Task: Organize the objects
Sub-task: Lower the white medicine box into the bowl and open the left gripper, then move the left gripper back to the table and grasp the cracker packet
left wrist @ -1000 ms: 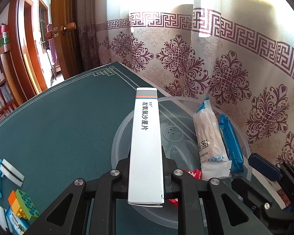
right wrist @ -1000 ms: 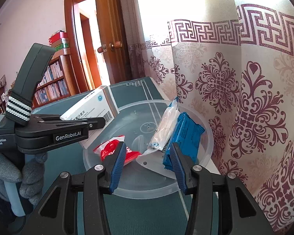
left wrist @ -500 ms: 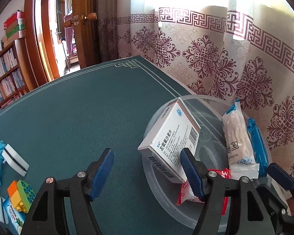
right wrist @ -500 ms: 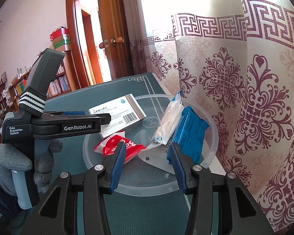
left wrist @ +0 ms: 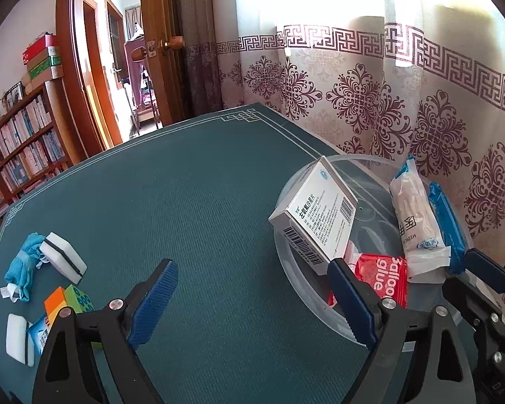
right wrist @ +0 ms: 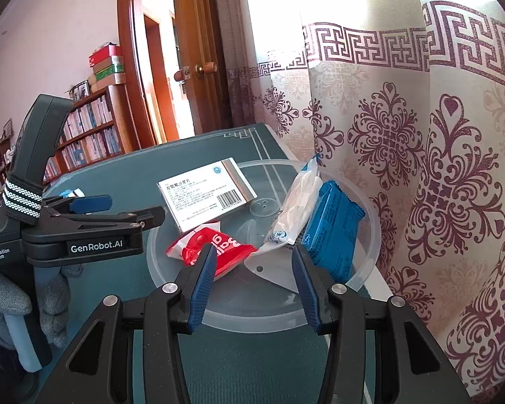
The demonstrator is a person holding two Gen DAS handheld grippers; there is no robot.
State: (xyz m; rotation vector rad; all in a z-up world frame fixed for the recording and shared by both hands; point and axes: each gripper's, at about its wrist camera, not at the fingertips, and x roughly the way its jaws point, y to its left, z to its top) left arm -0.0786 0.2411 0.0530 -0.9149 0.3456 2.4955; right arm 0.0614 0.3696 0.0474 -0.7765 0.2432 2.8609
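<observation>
With its jaws just spread wide and nothing between them, left gripper [left wrist: 252, 299] over green table [left wrist: 185, 185], white medicine box [left wrist: 314, 217] lying in clear tray [left wrist: 296, 269] at far right, right gripper [right wrist: 254, 282] half open, empty.

Green-clothed table [left wrist: 192, 208] with clear plastic tray [left wrist: 306, 289], sponges [left wrist: 62, 257], blue cloth [left wrist: 22, 269], toy blocks [left wrist: 69, 301].

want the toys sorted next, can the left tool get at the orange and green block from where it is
Probably yes: the left tool is open and empty, and the orange and green block lies uncovered on the table just to its left.
</observation>
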